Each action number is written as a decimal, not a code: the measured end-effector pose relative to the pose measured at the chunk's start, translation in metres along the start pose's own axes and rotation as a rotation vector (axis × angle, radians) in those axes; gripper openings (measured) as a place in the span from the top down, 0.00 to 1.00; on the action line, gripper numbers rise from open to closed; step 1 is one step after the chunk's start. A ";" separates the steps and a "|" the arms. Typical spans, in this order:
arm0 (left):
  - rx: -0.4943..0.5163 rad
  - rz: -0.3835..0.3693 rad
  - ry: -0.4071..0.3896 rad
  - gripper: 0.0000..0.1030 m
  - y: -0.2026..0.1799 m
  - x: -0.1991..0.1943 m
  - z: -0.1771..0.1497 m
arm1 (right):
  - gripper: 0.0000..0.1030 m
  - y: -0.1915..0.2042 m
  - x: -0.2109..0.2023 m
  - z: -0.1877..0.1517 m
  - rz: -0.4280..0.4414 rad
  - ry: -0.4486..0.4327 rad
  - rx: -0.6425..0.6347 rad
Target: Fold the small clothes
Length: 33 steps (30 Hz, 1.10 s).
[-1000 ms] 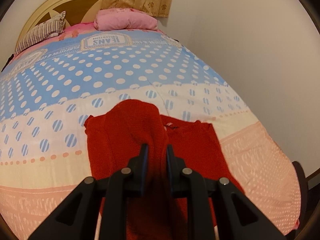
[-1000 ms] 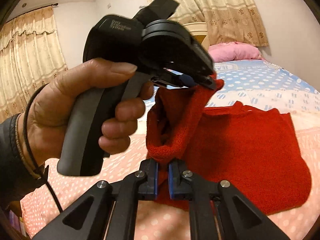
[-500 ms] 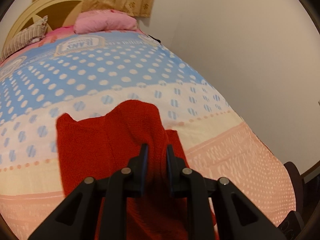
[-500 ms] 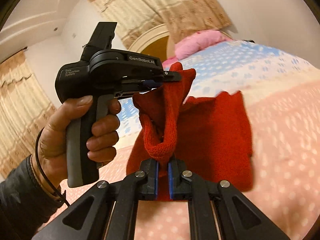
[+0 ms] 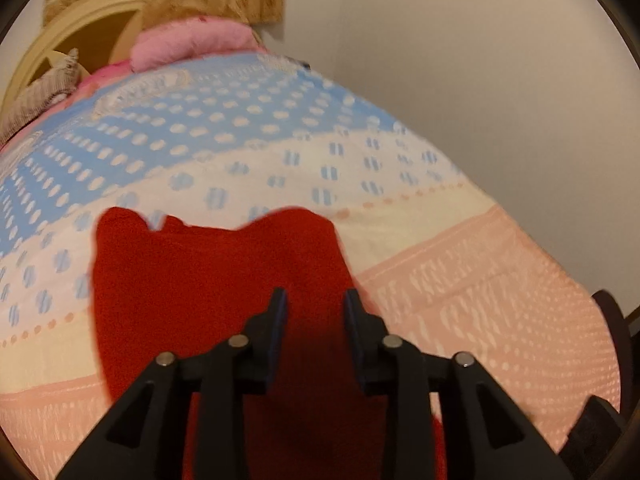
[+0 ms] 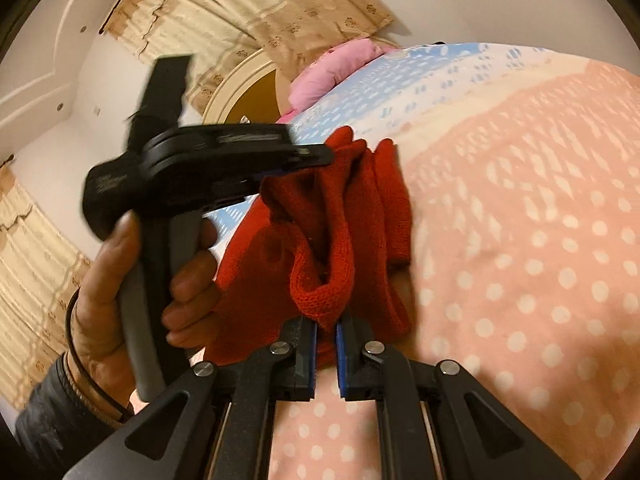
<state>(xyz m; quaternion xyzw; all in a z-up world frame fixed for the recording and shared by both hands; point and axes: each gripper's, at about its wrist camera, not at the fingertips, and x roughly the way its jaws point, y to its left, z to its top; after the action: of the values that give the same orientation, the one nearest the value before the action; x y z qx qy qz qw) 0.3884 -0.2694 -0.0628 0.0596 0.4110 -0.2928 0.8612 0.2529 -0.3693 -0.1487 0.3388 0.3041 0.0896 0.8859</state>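
Note:
A small red knit garment (image 5: 208,280) lies on the bed. In the left wrist view my left gripper (image 5: 315,308) is open, its fingers apart over the garment's right part, with red cloth between and below them. In the right wrist view my right gripper (image 6: 325,330) is shut on a bunched fold of the red garment (image 6: 332,240). The left gripper (image 6: 320,156) shows there too, held by a hand, its tip at the garment's upper edge.
The bedspread (image 5: 480,280) is peach, cream and blue with dots. A pink pillow (image 5: 192,40) and a striped pillow (image 5: 36,96) lie by the headboard (image 5: 80,20). A wall (image 5: 480,80) runs along the bed's right side. Curtains (image 6: 40,240) hang at left.
My left gripper has opened and let go of the red cloth. The lifted part has swung across the garment to the right. My right gripper still holds its fold.

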 end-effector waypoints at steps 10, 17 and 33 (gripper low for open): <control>-0.005 0.199 -0.114 0.26 0.068 -0.047 -0.089 | 0.48 0.020 -0.040 0.017 -0.131 -0.178 -0.093; -0.124 0.095 -0.120 0.23 0.081 -0.039 -0.110 | 0.48 0.025 0.043 0.085 -0.032 0.079 -0.023; -0.174 -0.042 -0.061 0.00 0.085 -0.023 -0.126 | 0.90 -0.017 0.081 0.088 -0.266 0.136 -0.091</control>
<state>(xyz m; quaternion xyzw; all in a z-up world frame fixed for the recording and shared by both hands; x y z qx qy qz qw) 0.3394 -0.1456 -0.1405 -0.0330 0.4099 -0.2756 0.8689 0.3700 -0.4003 -0.1467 0.2480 0.4011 0.0082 0.8818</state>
